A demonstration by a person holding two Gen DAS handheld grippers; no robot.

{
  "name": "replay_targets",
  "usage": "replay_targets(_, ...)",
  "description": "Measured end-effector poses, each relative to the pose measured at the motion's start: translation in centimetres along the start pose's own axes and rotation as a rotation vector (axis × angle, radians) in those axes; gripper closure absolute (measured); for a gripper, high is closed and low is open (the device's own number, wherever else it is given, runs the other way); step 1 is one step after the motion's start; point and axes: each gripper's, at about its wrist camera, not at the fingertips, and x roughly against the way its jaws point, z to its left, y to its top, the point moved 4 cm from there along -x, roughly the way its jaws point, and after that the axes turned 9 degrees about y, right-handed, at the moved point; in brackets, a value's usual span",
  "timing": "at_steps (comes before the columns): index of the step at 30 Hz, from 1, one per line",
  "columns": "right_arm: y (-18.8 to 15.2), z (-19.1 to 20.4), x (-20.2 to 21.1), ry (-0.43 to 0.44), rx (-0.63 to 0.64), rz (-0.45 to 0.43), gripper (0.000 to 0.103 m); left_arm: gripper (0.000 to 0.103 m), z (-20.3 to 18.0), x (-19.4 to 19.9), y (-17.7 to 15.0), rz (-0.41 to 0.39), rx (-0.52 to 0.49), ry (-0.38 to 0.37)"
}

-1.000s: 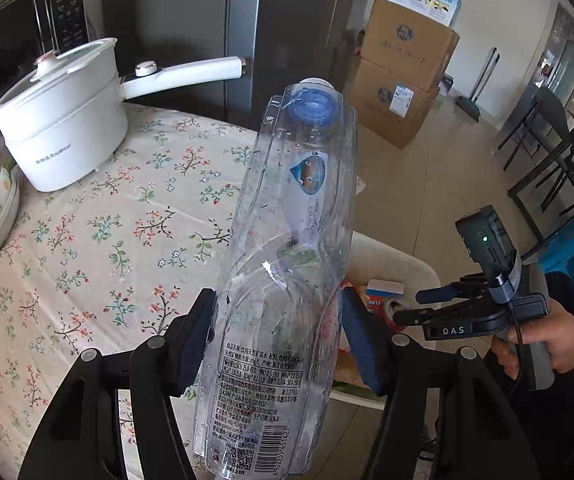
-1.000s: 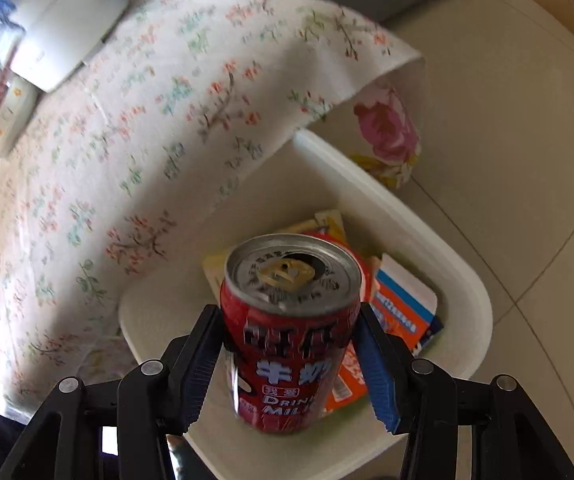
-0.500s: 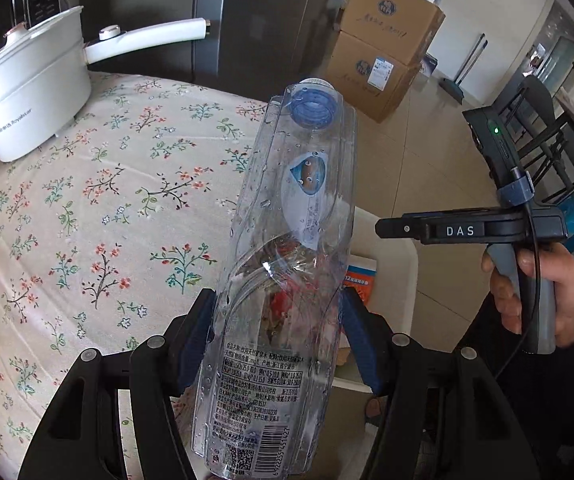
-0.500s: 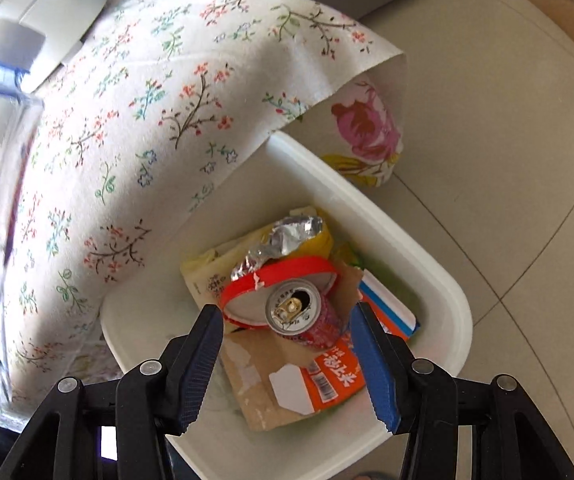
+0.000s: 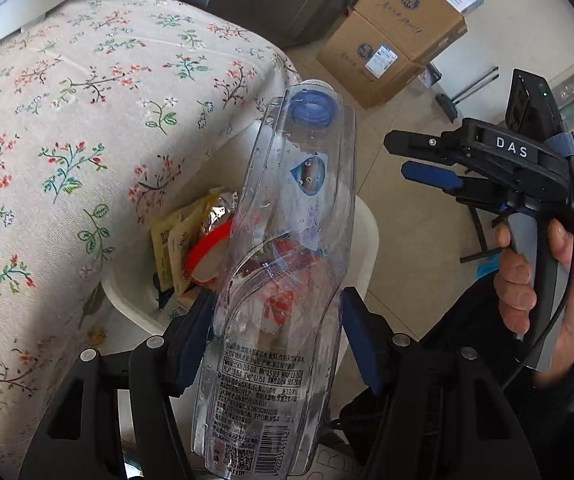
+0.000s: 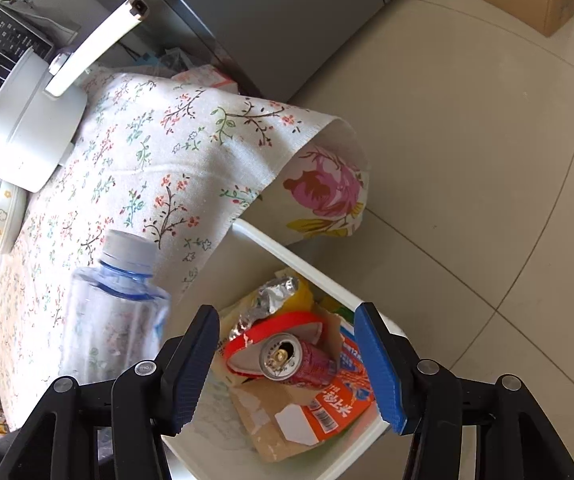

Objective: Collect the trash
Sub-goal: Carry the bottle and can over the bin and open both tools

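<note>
Since the earlier frame the can (image 6: 299, 362) has dropped from the right gripper (image 6: 287, 364), whose jaws have just been widening, empty, above the bin (image 6: 287, 252). The left gripper (image 5: 275, 344) clamps the bottle (image 5: 287, 264), seemingly over the bin; next, let go there.

Bottle (image 5: 287, 264): clear glossy plastic, wet droplets, printed label. Can (image 6: 295, 360): shiny metal, red lacquered side. Bin (image 6: 327, 280): smooth white plastic. Inside it: crinkled foil wrapper (image 6: 271, 296), torn brown cardboard (image 6: 271, 412). Table (image 5: 87, 120) cover: matt woven floral cloth. Floor (image 6: 467, 160): glossy beige tile. Pot (image 6: 27, 120): smooth white, semi-matt.
</note>
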Motion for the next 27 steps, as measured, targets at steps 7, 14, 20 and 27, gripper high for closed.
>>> replay_targets(7, 0.1, 0.0, 0.8, 0.036, -0.001, -0.011, 0.042, 0.037, -0.7, -2.7, -1.3, 0.022, 0.043, 0.03)
replay_targets(14, -0.4, 1.0, 0.8, 0.054, 0.058, 0.02, 0.035, 0.037, -0.2, -4.7, -1.2, 0.026, 0.15, 0.037)
replay_targets(20, -1.0, 1.3, 0.1, 0.042, 0.095, 0.055, 0.035, 0.037, -0.4, -5.3, -1.5, -0.023, 0.254, 0.022)
replay_targets(27, -1.1, 1.4, 0.3, 0.05, 0.097, 0.053, 0.035, 0.038, -0.2, -5.5, -1.2, -0.145, 0.348, 0.055)
